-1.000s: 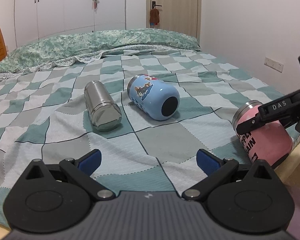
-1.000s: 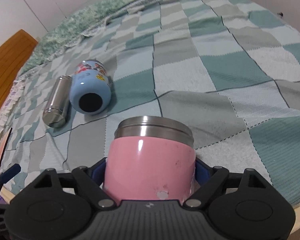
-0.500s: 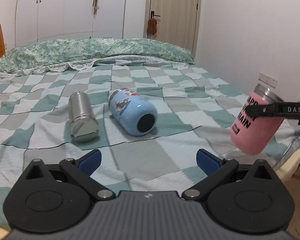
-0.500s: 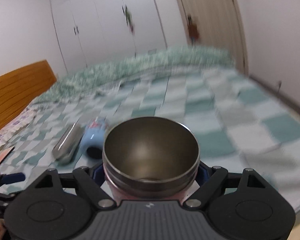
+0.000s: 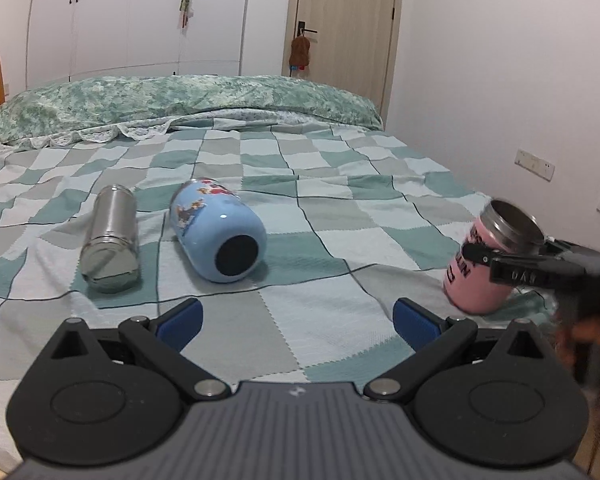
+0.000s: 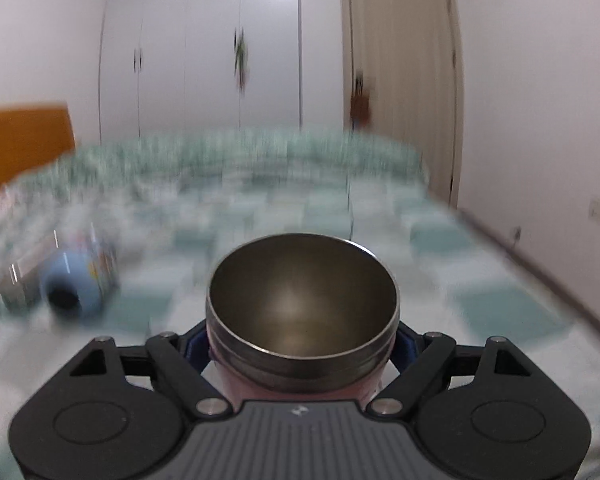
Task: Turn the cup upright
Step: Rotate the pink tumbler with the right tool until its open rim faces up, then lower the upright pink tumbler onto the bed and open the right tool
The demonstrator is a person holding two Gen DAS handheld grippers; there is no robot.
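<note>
Change: a second before, the pink cup (image 5: 478, 276) lay on its side at the right edge of the bed; half a second before, it was lifted clear and tilted; now it was lower right in the left-wrist view, mouth up and leaning toward the right, its base touching or just above the checked bedspread (image 5: 300, 240) (contact could not be resolved).
Right gripper (image 6: 300, 344): clamped on the pink cup below its steel rim, one finger on each side; in its own view the open steel mouth filled lower centre and faced the lens.
Left gripper (image 5: 296, 316): jaws spread wide, holding nothing, low over the near bedspread at bottom centre; position much as in the earlier frames.
Motion cue: background of the right-wrist view was streaked, so the right hand was judged to be in motion.
Other cups: blue cartoon-print cup (image 5: 216, 232) and steel flask (image 5: 110, 240) lay on their sides, centre left, just beside each other, unmoved.
Task reading: turn-over of the pink cup looked nearly done; what remained, by judgement, was squaring off the lean, seating the base and letting go.
Risk: soft bedding near the edge; a tilted release could topple it.
</note>
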